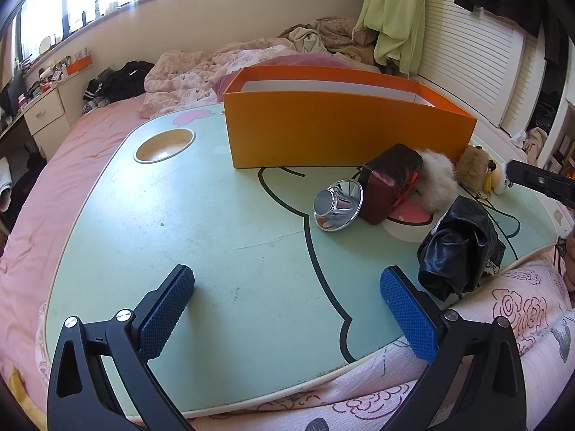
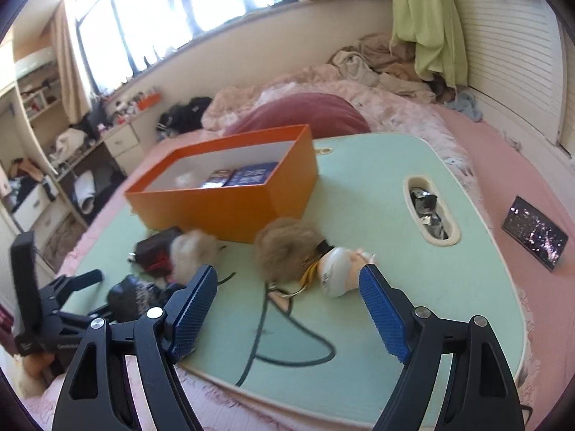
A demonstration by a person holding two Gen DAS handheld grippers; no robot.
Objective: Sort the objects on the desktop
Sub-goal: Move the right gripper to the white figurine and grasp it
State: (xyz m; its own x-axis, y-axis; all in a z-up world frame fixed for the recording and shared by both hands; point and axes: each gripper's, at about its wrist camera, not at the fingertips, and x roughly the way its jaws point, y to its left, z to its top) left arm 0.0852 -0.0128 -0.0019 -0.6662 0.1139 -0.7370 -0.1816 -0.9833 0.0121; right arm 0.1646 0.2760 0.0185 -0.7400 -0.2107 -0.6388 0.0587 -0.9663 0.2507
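Both grippers spread over the green table (image 1: 179,215).
Left gripper (image 1: 287,309) and right gripper (image 2: 287,309) hold nothing; orange box (image 1: 341,133) sits mid-frame.

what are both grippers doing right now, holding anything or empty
left gripper: open, nothing between its pads, over the green lap table.
right gripper: open, empty, near the brown fluffy toy.

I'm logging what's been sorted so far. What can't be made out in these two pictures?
- Orange box contents: left wrist view, near wall hides them.
- White fluffy thing in the box: right wrist view, blurred.
- Table slot contents: right wrist view, shiny, unidentifiable.
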